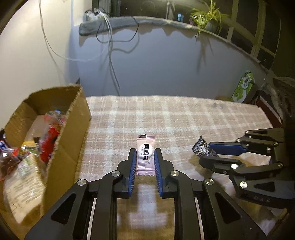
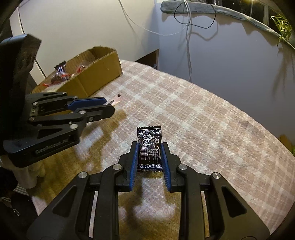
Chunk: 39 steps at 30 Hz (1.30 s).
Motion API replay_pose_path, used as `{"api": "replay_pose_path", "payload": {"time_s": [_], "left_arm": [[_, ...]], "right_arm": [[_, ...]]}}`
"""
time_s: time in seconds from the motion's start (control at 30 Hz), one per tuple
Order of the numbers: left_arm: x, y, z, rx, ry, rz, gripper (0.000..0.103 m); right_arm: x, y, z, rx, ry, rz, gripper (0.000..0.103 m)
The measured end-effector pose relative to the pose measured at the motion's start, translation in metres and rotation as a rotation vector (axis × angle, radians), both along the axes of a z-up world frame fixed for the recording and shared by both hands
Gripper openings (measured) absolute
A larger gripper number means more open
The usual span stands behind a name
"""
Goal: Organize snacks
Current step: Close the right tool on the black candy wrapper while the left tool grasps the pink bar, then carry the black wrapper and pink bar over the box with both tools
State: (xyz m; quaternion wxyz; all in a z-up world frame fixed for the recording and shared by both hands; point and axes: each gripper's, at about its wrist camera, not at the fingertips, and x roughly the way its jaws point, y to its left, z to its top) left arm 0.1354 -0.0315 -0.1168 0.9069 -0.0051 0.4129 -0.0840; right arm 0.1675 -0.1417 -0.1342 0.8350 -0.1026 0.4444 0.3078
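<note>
While one pale pink snack packet [image 1: 145, 154] with black lettering sits clamped between the blue pads of the left gripper [image 1: 145, 157], its far end pokes out past the fingertips and it hangs just above the plaid cloth [image 1: 184, 118]. One black snack packet [image 2: 149, 149] with white print is pinched the same way in the right gripper [image 2: 149, 153], standing up between its two fingers and clear of the cloth. That makes two packets held, one per gripper, and two grippers, both closed on their loads. To the left of the left gripper stands one open cardboard box [image 1: 60, 145] holding a heap of wrapped snacks [image 1: 27, 147], too jumbled to count. Beyond both grippers, cables [image 1: 110, 51] hang down the wall, and one potted plant [image 1: 208, 16] sits on the ledge to the far right.
</note>
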Motion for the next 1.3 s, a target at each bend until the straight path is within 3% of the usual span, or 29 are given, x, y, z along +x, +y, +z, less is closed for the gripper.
{"api": "replay_pose_path", "payload": {"time_s": [0.53,0.93,1.3], "left_arm": [[-0.06,0.036,0.062,0.001,-0.177,0.049,0.018],[-0.086,0.088,0.074,-0.001,-0.212,0.131,0.018],[-0.094,0.126,0.073,0.0,-0.213,0.206,0.018]], "right_arm": [[-0.006,0.027,0.059,0.079,-0.088,0.014,0.025],[-0.002,0.087,0.084,0.12,-0.112,0.073,0.025],[0.003,0.146,0.078,0.118,-0.088,0.142,0.025]]}}
